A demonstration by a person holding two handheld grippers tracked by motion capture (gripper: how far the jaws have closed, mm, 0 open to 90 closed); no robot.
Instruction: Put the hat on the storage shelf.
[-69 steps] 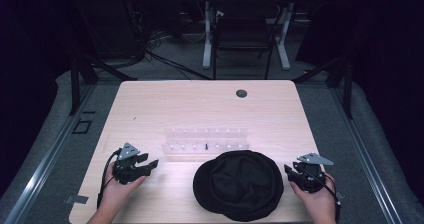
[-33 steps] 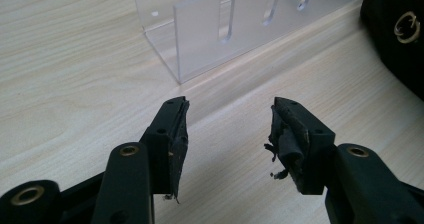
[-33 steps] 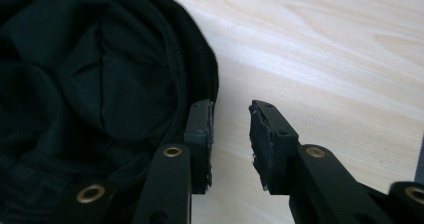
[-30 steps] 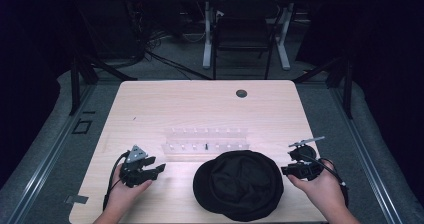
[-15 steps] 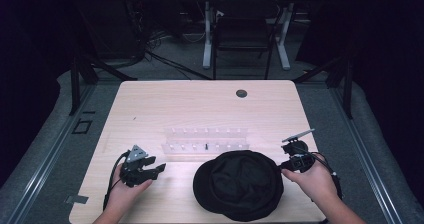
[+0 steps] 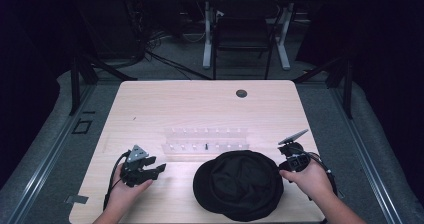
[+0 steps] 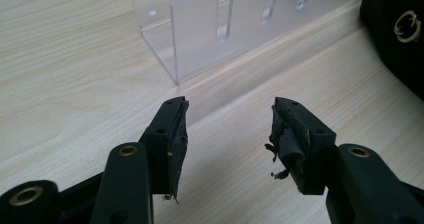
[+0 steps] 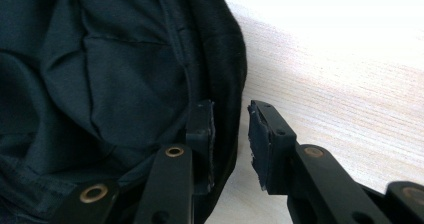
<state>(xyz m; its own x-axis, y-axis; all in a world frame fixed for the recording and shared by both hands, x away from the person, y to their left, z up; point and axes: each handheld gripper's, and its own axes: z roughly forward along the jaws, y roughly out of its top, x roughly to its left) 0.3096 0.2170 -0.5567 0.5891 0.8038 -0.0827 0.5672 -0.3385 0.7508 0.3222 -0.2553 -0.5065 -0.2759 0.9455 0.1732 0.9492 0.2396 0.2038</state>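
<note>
The high view looks forward and down over the whole table (image 6: 150, 104). Each gripper view sits low and close: left faces the rack (image 7: 220, 29), right the cap (image 8: 100, 84). All share the cap.

Left black two-jaw gripper (image 6: 159, 168): grey three-cornered plate on top, black cable trailing back. Right black two-jaw gripper (image 6: 283, 169): same plate and cable. Jaws carry brass-coloured rivets; black pads (image 7: 285, 134) frayed at edges. Forearms bare, no sleeves.
</note>
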